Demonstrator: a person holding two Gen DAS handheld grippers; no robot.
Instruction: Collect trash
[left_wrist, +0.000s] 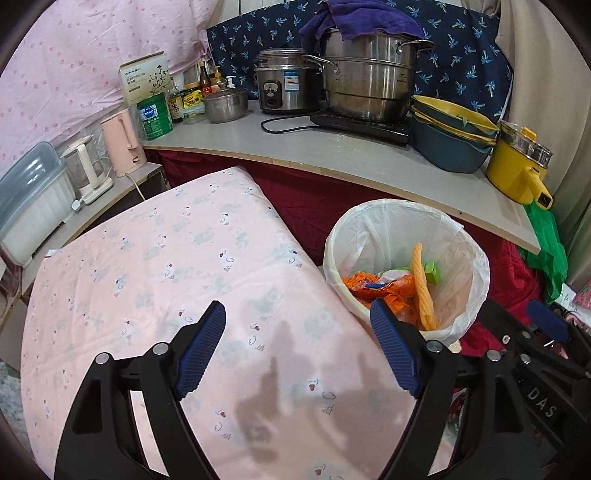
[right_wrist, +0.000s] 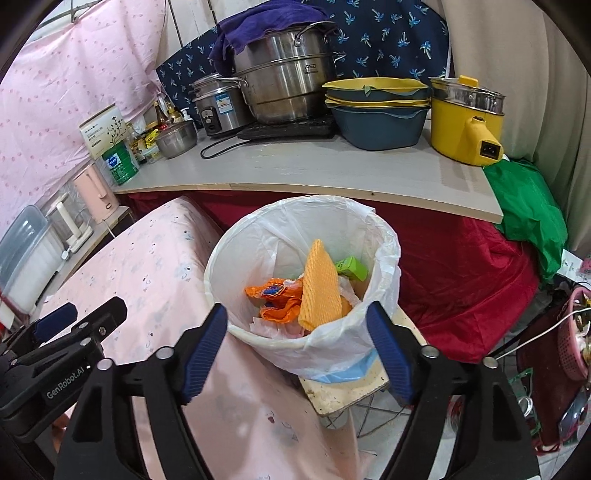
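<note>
A round bin lined with a white bag (right_wrist: 384, 243) (left_wrist: 476, 258) stands on a small stool beside the pink-covered table. Inside lie an orange-yellow waffle cloth (right_wrist: 321, 288) (left_wrist: 421, 284), crumpled orange wrappers (right_wrist: 277, 295) (left_wrist: 384, 288) and a green carton (right_wrist: 351, 267) (left_wrist: 430, 269). My right gripper (right_wrist: 297, 343) hangs open just above the bin's near rim, nothing between its blue pads. My left gripper (left_wrist: 299, 349) is open over the pink tablecloth (left_wrist: 166, 277), left of the bin, and holds nothing. Each gripper shows at the edge of the other's view.
Behind the bin a grey counter (right_wrist: 332, 166) carries steel pots (right_wrist: 288, 77), stacked blue and yellow basins (right_wrist: 380, 110), a yellow electric pot (right_wrist: 465, 122), a rice cooker and bottles. A green bag (right_wrist: 528, 206) hangs at its right end. A pink basket (right_wrist: 572, 332) sits at the far right.
</note>
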